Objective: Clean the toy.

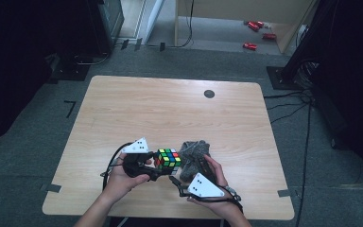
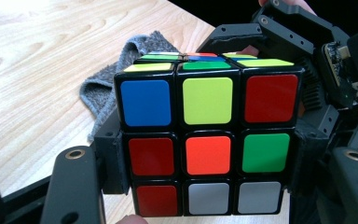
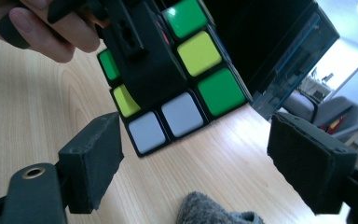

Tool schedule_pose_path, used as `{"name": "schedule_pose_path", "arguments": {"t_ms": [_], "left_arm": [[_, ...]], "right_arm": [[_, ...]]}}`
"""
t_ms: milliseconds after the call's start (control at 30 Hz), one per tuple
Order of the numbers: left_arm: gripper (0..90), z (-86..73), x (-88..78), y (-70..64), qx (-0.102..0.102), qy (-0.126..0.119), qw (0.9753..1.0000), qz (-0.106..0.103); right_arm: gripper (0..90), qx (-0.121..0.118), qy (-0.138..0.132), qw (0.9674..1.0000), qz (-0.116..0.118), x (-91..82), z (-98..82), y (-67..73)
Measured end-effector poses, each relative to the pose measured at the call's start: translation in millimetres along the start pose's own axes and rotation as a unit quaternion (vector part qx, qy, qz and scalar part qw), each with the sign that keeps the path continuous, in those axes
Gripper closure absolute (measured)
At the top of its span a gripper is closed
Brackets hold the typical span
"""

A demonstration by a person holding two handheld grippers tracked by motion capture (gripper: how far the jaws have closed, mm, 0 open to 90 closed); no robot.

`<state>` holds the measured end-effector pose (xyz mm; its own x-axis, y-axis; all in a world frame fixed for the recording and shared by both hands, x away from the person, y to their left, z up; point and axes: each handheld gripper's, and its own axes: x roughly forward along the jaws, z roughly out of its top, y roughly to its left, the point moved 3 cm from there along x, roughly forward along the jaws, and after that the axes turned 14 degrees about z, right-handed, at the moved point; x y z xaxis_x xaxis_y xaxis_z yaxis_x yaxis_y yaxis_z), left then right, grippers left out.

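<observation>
Glossy stickered cube [image 2: 207,133] pinched in left gripper [image 1: 157,166] jaws, right gripper [image 3: 196,163] jaws spread, fuzzy grey cloth [image 1: 194,153] beside.

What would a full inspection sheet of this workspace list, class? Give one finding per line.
Surface: light wooden table with a dark round cap near its far edge.
Job's things: scrambled puzzle cube; crumpled grey cloth beside it.
Clutter: nothing seen.
Grippers: left gripper clamps the cube's sides; right gripper stands open near the cube, apart from it.
Cables: black leads on the floor to the right.
Surroundings: grey carpet; red items by a wooden frame; dark equipment on both sides.
</observation>
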<state>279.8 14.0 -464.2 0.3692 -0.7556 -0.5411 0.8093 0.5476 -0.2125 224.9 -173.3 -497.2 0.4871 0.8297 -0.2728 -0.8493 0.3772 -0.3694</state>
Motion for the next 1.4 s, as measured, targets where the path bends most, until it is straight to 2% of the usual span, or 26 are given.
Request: {"name": "schedule_pose_path", "arguments": {"t_ms": [67,233,567,767,933,1200,1267,1400], "left_arm": [[34.4,0.2,1.0,-1.5,-0.002,0.005,1.0000,-0.005],[34.3,0.3,3.8,-5.5,-0.005,0.016,0.9998,-0.012],[34.3,-1.0,8.9,-5.9,-0.025,0.038,0.9986,-0.026],[34.2,-0.9,10.8,-7.0,-0.033,0.045,0.9978,-0.037],[33.8,-2.6,12.9,-3.6,-0.050,0.044,0.9965,-0.050],[31.5,-4.0,13.5,-3.9,-0.048,0.047,0.9956,-0.065],[30.4,-4.2,13.0,-3.9,-0.046,0.049,0.9951,-0.072],[31.1,-4.0,12.2,-4.7,-0.040,0.052,0.9955,-0.068]], "right_arm": [[19.6,-0.013,-0.001,0.9999,0.001,1.7,0.2,1.4],[22.4,-0.028,0.002,0.9996,0.001,4.8,-0.1,4.3],[23.7,-0.044,0.009,0.9990,0.000,6.3,-2.5,5.7],[24.2,-0.051,0.010,0.9987,0.002,6.7,-2.6,5.3],[29.5,-0.072,0.012,0.9974,0.003,6.0,-2.0,6.9],[30.7,-0.049,0.001,0.9987,0.014,3.9,-2.6,5.6],[30.9,-0.031,-0.005,0.9993,0.019,2.7,-1.7,5.0],[32.0,-0.011,-0.011,0.9994,0.032,0.7,-1.4,3.6]]}}
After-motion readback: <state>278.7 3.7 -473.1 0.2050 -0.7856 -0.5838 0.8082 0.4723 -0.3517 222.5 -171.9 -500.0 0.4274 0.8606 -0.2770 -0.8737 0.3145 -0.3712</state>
